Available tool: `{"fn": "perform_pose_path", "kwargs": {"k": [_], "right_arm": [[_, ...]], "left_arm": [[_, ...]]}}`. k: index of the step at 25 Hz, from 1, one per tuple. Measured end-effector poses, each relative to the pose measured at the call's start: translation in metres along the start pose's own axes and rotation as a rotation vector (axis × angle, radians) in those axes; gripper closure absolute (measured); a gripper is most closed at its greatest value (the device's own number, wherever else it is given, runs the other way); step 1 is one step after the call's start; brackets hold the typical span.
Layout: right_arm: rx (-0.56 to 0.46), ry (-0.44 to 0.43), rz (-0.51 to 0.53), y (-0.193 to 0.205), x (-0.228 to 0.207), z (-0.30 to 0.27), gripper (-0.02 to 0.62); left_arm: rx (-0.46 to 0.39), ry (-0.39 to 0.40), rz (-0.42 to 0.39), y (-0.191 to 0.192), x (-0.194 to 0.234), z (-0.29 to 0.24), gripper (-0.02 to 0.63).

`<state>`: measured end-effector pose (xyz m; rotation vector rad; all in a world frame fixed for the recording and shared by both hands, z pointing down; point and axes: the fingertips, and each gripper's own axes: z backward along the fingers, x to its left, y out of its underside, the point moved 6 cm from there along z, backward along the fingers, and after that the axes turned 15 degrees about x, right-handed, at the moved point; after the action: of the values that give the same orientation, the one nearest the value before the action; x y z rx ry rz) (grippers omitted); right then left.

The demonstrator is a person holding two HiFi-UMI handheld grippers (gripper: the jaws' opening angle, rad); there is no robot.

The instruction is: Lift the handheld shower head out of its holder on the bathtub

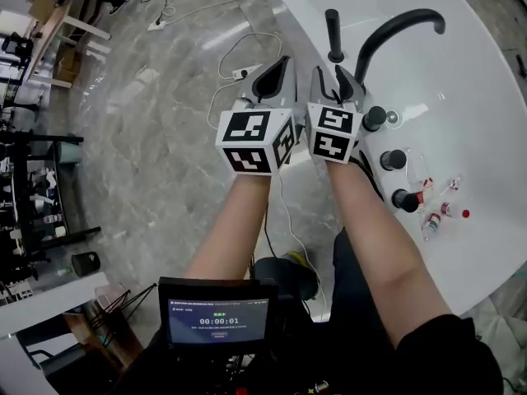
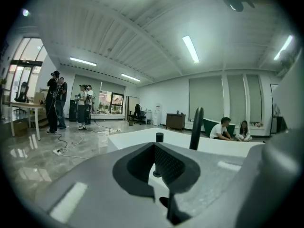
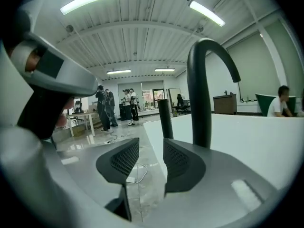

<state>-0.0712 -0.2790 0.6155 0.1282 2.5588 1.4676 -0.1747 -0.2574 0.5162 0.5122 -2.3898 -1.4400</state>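
Reaching is the step in hand: the slim black handheld shower head (image 1: 333,33) stands untouched in its holder on the white bathtub (image 1: 465,97), so the right gripper (image 1: 331,74), jaws apart and empty, should straddle it, while the left gripper (image 1: 280,68) waits, jaws closed on nothing.

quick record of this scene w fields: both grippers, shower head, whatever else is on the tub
left gripper: jaws together, empty
right gripper: jaws apart, nothing between
shower head: black, upright in its holder, untouched
faucet spout: black, curved, beside the shower head
knobs: three, black, in a row
bathtub: white
small bottles: near the knobs
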Motion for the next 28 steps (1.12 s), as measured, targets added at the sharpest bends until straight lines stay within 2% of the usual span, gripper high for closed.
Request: {"fn": "perform_pose_path", "kwargs": {"k": [3,6,10,14,16,17,20,21,28], "right_arm": [[-0.037,0.062,-0.052,0.009,-0.003,-0.041,0.403],[-0.076,0.111,-0.084,0.011,-0.006,-0.065,0.408],[-0.082,0.184,-0.08,0.006,-0.009,-0.095,0.353],[-0.099,0.276,-0.08,-0.001,-0.017,-0.109,0.302],[-0.098,0.315,-0.096,-0.003,-0.027,-0.118,0.301],[-0.086,0.336,-0.106,-0.002,-0.033,-0.122,0.305],[-0.058,0.363,-0.098,-0.001,-0.047,-0.126,0.43],[-0.055,0.354,-0.091,-0.002,-0.048,-0.126,0.445],[-0.044,0.293,-0.082,-0.014,-0.031,-0.106,0.443]], "left_arm": [[0.048,0.013,-0.048,0.026,0.031,-0.042,0.606],[0.08,-0.036,-0.081,0.048,0.051,-0.064,0.606],[0.12,-0.081,-0.188,0.066,0.057,-0.078,0.606],[0.131,-0.104,-0.203,0.08,0.062,-0.076,0.606],[0.136,-0.113,-0.201,0.085,0.066,-0.075,0.606],[0.138,-0.118,-0.197,0.088,0.068,-0.074,0.606],[0.143,-0.133,-0.177,0.095,0.073,-0.067,0.606],[0.141,-0.136,-0.169,0.096,0.074,-0.066,0.606],[0.144,-0.129,-0.14,0.076,0.07,-0.054,0.606]]}}
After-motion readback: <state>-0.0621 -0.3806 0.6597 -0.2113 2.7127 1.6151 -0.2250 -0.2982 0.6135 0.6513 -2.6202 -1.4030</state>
